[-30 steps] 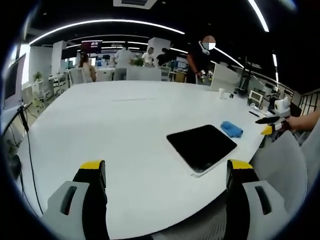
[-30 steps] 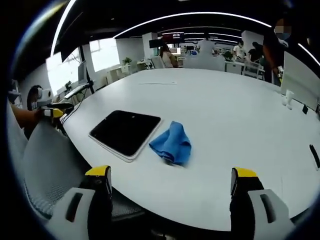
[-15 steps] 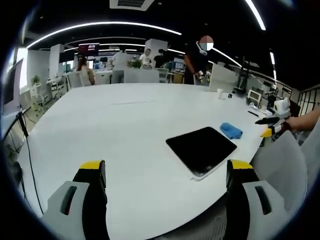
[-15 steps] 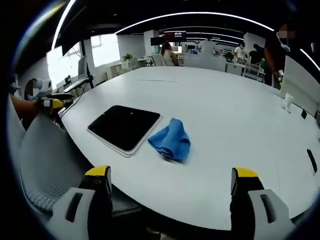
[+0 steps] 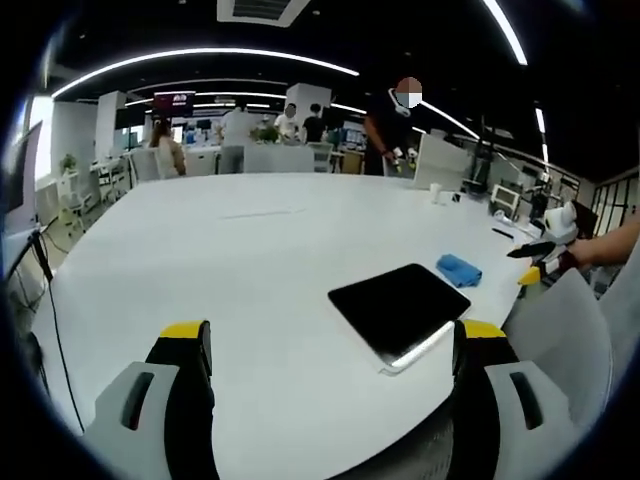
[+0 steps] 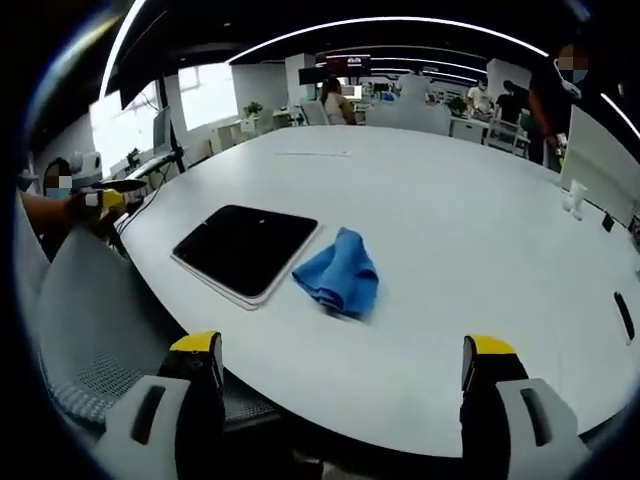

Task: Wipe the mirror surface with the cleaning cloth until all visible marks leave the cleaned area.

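Overhead, long light strips curve across a dark ceiling in an open office, where several people stand at the far end of a broad white counter. Near its rounded edge lies the dark mirror, flat, with the crumpled blue cleaning cloth just beside it. Both the left claw and the right claw hang spread wide and empty, short of the counter, above a grey mesh chair.

We see a glossy dark mirror, a soft crumpled blue cleaning cloth, and a smooth matt white table.
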`<move>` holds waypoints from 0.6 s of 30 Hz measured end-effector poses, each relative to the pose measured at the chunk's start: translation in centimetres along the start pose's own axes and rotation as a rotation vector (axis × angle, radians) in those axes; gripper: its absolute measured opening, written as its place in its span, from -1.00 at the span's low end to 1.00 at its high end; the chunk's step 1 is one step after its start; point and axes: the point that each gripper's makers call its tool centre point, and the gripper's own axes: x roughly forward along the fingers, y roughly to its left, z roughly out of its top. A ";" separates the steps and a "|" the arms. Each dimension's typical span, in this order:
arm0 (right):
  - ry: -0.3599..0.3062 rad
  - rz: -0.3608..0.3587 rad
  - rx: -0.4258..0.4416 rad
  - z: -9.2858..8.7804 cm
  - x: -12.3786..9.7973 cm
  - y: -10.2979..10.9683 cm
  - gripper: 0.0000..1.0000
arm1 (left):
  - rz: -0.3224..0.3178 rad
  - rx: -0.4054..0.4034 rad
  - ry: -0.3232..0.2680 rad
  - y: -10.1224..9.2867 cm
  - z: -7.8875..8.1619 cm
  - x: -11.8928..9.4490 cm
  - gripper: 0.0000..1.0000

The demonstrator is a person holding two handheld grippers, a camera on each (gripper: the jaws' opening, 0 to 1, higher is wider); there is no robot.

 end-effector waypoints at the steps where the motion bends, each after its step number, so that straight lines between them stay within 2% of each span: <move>1: -0.001 0.000 0.004 0.0 0.0 0.0 0.97 | -0.006 0.007 -0.001 -0.1 0.1 0.1 0.98; 5: 0.019 -0.010 0.001 -0.2 0.1 0.2 0.97 | -0.006 0.004 0.001 0.1 0.1 0.2 0.98; 18: 0.013 -0.050 0.024 0.1 0.0 -0.7 0.97 | 0.000 0.000 0.004 0.4 0.2 0.3 0.98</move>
